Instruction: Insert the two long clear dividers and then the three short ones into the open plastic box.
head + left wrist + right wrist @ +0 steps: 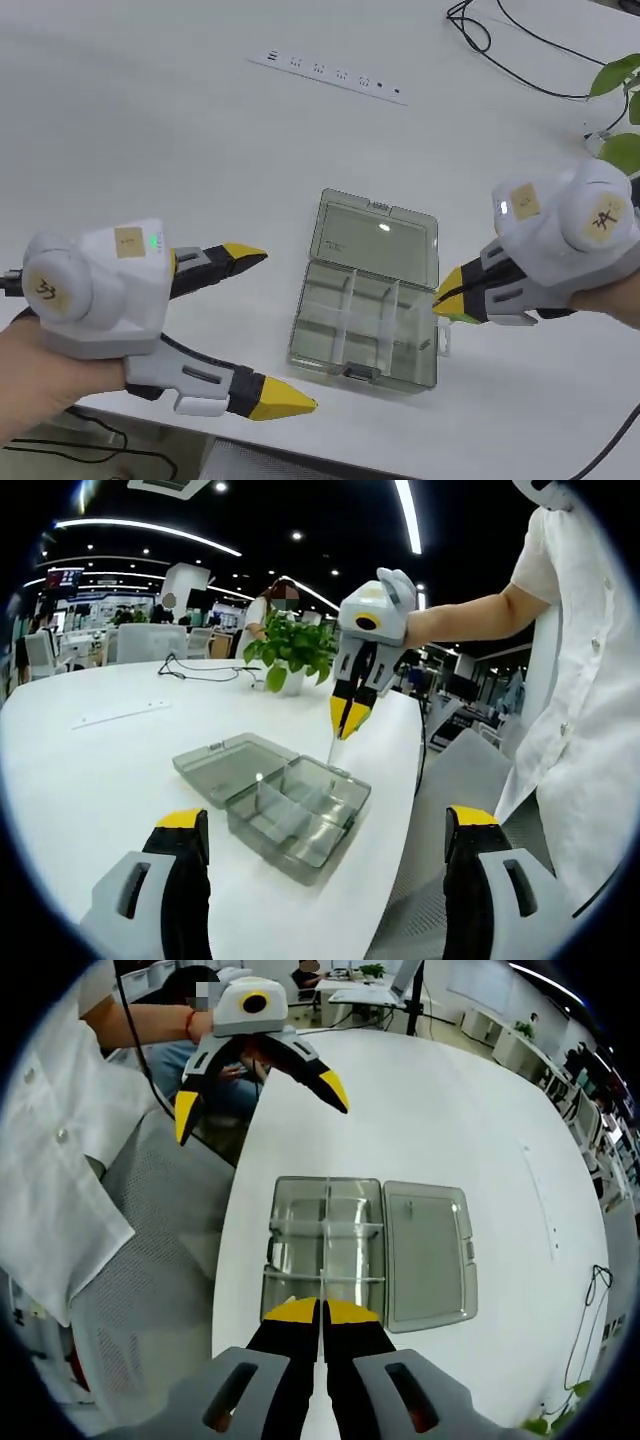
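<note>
- The right gripper, at the right of the frame, is pinching shut on what looks like a thin clear divider, hanging over the open plastic box at centre.
- The left gripper, at lower left, is hovering wide open, apart from the box.
- Risk: nothing is bracing the box, so a tilted divider could miss its slot, jamming or shoving the box.

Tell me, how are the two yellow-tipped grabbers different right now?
The left gripper has its jaws spread wide and holds nothing; the right gripper has its jaws shut, seemingly pinching a thin clear divider. The left gripper hangs beside the open plastic box, while the right gripper's tips are at the box's edge. Both have white bodies and yellow tips.
</note>
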Motion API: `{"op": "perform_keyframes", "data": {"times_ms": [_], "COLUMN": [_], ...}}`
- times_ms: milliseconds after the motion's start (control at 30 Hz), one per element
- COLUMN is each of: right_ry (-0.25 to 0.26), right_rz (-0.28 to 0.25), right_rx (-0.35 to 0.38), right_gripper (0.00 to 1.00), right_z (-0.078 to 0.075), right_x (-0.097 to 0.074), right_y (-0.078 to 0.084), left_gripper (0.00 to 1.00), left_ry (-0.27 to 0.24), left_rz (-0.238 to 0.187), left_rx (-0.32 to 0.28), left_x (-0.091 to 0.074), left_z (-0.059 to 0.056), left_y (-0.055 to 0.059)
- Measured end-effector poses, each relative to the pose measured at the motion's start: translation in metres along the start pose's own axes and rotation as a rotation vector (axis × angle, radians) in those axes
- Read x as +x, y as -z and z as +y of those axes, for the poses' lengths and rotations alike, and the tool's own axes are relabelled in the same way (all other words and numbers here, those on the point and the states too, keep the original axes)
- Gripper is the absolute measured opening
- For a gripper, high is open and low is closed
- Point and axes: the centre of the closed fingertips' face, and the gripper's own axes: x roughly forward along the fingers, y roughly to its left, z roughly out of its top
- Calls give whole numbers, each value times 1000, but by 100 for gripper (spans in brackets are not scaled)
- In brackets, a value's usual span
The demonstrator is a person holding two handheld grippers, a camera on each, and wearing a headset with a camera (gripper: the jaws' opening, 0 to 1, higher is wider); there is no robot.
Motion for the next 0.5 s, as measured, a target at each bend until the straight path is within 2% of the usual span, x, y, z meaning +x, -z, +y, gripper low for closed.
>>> {"op": "perform_keyframes", "data": {"times_ms": [500], "right_ry": [-11], "right_rz": [12], "right_rx": [21], "right_gripper": [2], "right_z": [-3], "right_x": [10], "right_y": [4], "left_gripper": [100], "left_ry": [-4], "left_rz": [-8], "left_rx": [-17], "left_x": [1], "left_z": [2], "left_y": [1]}}
